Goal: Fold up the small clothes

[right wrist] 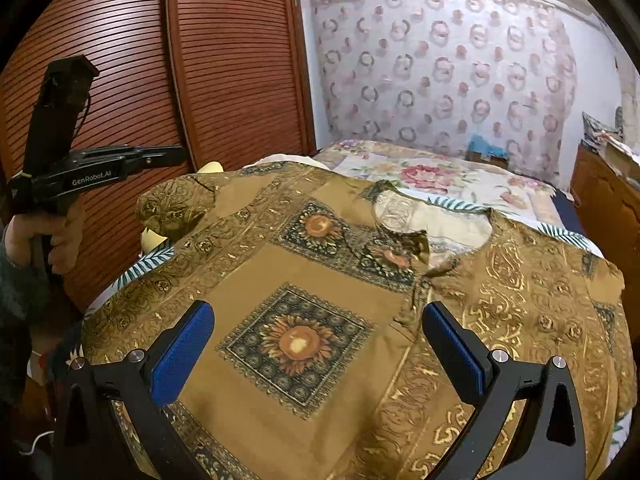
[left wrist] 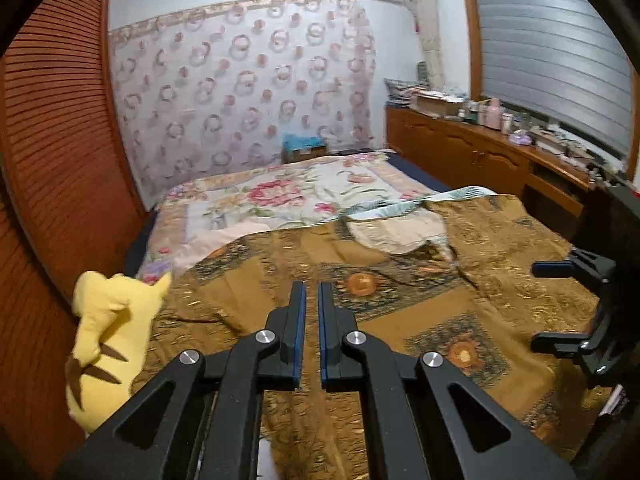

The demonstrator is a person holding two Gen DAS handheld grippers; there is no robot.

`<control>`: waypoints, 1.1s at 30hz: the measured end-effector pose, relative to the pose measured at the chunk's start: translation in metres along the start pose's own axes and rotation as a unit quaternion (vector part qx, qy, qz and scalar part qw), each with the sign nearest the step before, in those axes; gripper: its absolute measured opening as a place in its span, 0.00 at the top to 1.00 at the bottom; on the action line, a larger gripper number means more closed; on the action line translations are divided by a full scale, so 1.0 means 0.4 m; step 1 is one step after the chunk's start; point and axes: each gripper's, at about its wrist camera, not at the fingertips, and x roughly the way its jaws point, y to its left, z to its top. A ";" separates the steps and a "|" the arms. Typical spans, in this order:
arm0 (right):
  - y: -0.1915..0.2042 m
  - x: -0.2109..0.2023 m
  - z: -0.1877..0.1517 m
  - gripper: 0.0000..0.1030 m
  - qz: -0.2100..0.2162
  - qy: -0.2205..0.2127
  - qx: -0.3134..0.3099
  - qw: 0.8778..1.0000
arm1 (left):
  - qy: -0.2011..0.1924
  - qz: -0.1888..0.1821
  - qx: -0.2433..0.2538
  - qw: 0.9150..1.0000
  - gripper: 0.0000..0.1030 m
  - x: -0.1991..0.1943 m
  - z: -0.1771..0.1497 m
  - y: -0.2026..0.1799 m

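The brown patterned shirt (right wrist: 320,320) lies spread face up across the near end of the bed (left wrist: 280,192), its neckline (right wrist: 432,220) toward the far wall and one sleeve (right wrist: 176,204) pushed up over a yellow plush toy (left wrist: 108,344) at the bed's edge. The left gripper (left wrist: 312,292) hangs above the cloth with its jaws pressed together and nothing between them; in the right wrist view it is seen from the side, raised beside the louvred wardrobe doors (right wrist: 160,60), gripped by a hand (right wrist: 40,236). The right gripper (right wrist: 318,320) hovers over the shirt's front with its jaws spread wide, holding nothing. The step in hand looks like taking hold for a first fold: it would go best if each gripper pinches only the top layers at an outer seam or sleeve edge, both lift together, and the side is carried over toward the middle line so the sunflower panels stay flat. The bunched sleeve on the toy probably wants smoothing first, though blur in the left view makes its lie hard to judge. A floral quilt (left wrist: 288,196) covers the far bed; beyond are a ring-patterned curtain (left wrist: 240,80), a cluttered wooden sideboard (left wrist: 480,148) and a shuttered window (left wrist: 552,52).
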 end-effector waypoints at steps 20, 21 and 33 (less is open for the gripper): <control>0.014 0.045 0.003 0.00 0.015 0.016 -0.014 1.000 | 0.077 0.107 -0.047 0.990 0.45 0.096 -0.208 0.240; 0.013 0.045 0.001 0.00 0.014 0.016 -0.014 1.000 | 0.071 0.091 -0.055 0.992 0.65 0.091 -0.207 0.242; -0.006 0.032 -0.002 0.00 0.008 0.012 -0.003 1.000 | -0.016 0.031 -0.041 0.999 0.96 -0.004 -0.056 0.119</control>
